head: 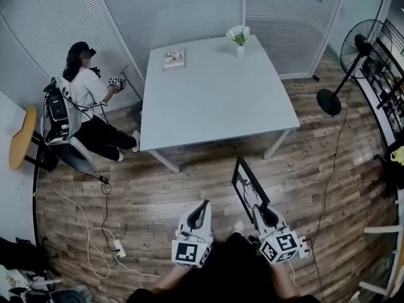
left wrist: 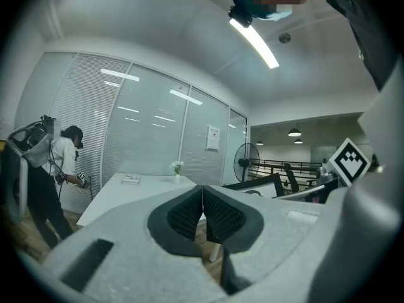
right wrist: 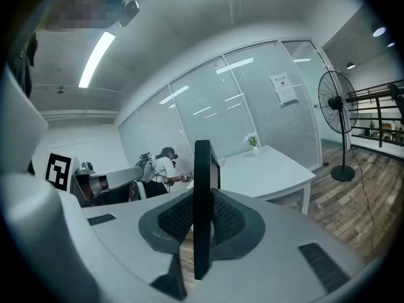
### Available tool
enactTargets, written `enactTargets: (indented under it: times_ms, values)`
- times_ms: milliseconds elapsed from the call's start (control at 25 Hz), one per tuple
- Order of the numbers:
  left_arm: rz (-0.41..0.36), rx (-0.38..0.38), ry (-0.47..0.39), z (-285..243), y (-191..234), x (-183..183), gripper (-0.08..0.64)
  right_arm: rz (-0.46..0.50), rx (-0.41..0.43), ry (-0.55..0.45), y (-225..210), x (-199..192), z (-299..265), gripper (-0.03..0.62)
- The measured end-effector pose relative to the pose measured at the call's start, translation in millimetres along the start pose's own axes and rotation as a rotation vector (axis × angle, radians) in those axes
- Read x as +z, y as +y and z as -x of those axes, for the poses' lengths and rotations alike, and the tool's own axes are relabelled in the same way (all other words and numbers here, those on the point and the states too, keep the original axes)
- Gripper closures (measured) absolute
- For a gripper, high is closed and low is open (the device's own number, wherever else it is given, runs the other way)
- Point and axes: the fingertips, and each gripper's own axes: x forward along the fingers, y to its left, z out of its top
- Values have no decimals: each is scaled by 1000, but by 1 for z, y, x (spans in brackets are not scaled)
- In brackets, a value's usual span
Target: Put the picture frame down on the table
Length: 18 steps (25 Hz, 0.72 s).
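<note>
A black picture frame [head: 249, 190] with a pale picture stands on edge in my right gripper [head: 262, 214], which is shut on its lower edge; it is held over the wooden floor, short of the white table [head: 214, 96]. In the right gripper view the picture frame [right wrist: 202, 201] runs edge-on between the two pads, with the table [right wrist: 265, 172] beyond. My left gripper [head: 201, 214] hangs beside it at the left, shut with nothing in it; in its own view the pads [left wrist: 216, 216] meet, and the picture frame [left wrist: 260, 185] shows to the right.
On the table stand a small vase of white flowers [head: 239, 39] at the far edge and a book [head: 174, 59] at the far left. A person [head: 85, 103] crouches left of the table beside a chair [head: 60, 134]. A standing fan [head: 353, 59] and cables [head: 104, 232] are on the floor.
</note>
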Motion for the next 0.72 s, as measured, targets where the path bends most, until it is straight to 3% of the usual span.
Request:
enactTargets:
  times_ms: [720]
  values:
    - [-38,-105,21,-99,-119,-9,543,-36,-52,-28,-130,10,44,526]
